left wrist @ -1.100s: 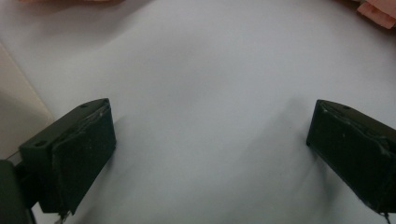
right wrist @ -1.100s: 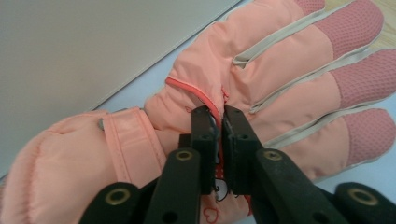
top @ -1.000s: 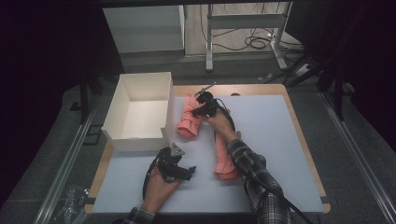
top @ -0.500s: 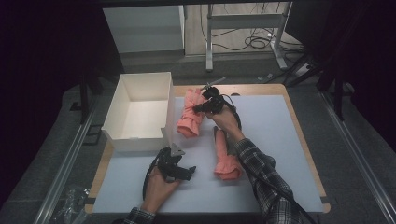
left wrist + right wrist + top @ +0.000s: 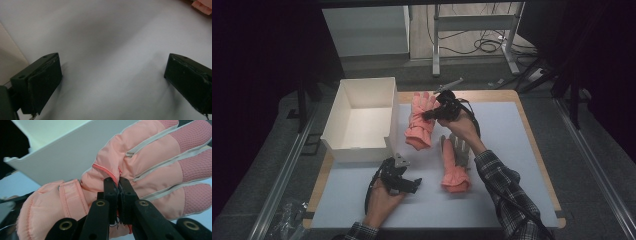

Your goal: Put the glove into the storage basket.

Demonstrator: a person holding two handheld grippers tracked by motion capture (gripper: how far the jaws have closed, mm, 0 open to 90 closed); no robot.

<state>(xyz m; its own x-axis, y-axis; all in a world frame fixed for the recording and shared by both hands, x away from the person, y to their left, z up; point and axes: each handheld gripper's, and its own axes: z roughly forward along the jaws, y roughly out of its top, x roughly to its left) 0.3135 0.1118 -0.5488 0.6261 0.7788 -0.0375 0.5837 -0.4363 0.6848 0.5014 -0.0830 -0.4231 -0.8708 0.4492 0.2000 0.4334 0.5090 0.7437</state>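
Between the right gripper's (image 5: 119, 185) clenched fingers sits a pinch of the pink ski glove (image 5: 140, 162), beside the white box (image 5: 362, 117); left gripper (image 5: 112, 82) fingers spread wide, nothing held.

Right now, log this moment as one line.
right gripper: shut on pink glove, beside white box | left gripper: open, over mat | second glove: on mat

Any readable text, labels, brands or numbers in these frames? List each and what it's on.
None readable. The white box, both pink gloves, the table mat and the gripper jaws bear no visible words, logos or numbers.
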